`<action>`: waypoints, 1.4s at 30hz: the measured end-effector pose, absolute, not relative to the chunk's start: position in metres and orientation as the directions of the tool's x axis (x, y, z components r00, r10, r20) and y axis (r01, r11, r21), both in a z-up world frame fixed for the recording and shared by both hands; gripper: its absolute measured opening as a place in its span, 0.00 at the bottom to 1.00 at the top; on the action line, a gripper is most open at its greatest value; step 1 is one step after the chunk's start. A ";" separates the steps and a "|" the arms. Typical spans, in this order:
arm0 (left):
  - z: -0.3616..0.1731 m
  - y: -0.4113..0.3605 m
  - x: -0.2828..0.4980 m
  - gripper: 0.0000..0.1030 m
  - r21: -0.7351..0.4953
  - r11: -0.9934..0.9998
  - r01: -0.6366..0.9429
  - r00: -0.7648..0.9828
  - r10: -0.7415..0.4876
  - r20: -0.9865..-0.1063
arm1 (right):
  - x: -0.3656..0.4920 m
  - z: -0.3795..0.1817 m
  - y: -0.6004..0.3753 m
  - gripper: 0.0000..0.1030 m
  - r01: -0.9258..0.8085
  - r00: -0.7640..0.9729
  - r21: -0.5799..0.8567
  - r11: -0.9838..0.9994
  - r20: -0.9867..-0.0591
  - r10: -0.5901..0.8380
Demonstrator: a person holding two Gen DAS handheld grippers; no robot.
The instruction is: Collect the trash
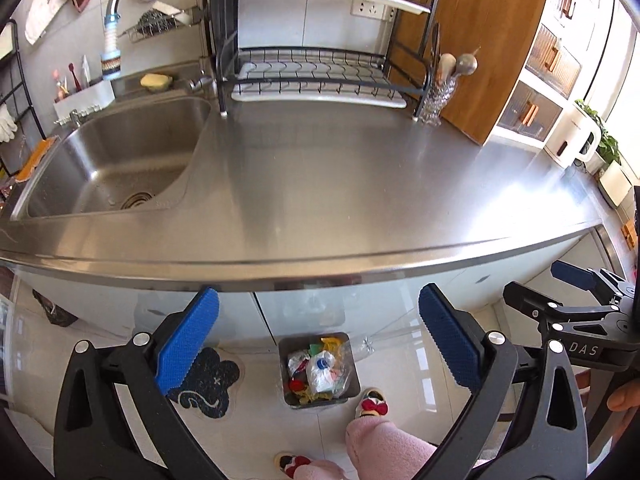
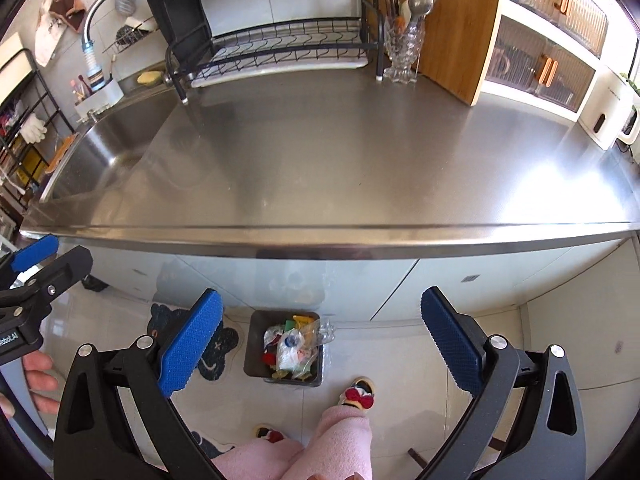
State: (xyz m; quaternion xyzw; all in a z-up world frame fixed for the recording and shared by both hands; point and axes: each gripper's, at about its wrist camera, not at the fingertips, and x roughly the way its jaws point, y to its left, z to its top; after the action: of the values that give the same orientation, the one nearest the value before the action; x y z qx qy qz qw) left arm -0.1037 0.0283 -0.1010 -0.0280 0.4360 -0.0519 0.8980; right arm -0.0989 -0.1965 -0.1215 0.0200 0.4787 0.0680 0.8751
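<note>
Both the left gripper (image 1: 318, 340) and right gripper (image 2: 322, 340) have jaws spread wide and empty, trash already sits in the small grey square bin (image 1: 294, 394) on the floor, so I'd just scan the bare steel countertop (image 1: 320, 184) for stragglers.

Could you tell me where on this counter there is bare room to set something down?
The steel countertop lies bare from the sink across to the white kettle, and from its front edge back to the dish rack. The back edge is crowded: rack, glass utensil holder, leaning wooden board. On the floor, the trash bin is full.
</note>
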 end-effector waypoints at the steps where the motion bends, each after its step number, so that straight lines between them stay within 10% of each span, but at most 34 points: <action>1: -0.093 0.028 -0.103 0.92 -0.090 0.994 0.062 0.627 -0.109 -0.771 | -0.098 -0.115 -0.200 0.97 -0.094 0.547 0.106 0.990 -0.826 0.140; 42: 0.002 0.009 -0.090 0.92 -0.028 0.999 -0.019 0.808 0.000 -0.590 | -0.077 -0.003 -0.211 0.97 -0.068 0.751 0.057 0.996 -0.654 0.089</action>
State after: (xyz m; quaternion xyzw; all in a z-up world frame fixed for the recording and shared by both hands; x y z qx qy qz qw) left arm -0.0900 0.0086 0.0022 -0.0161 0.3100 0.0050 0.9506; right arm -0.0774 -0.2110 -0.0032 0.0148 0.3504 0.0418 0.9356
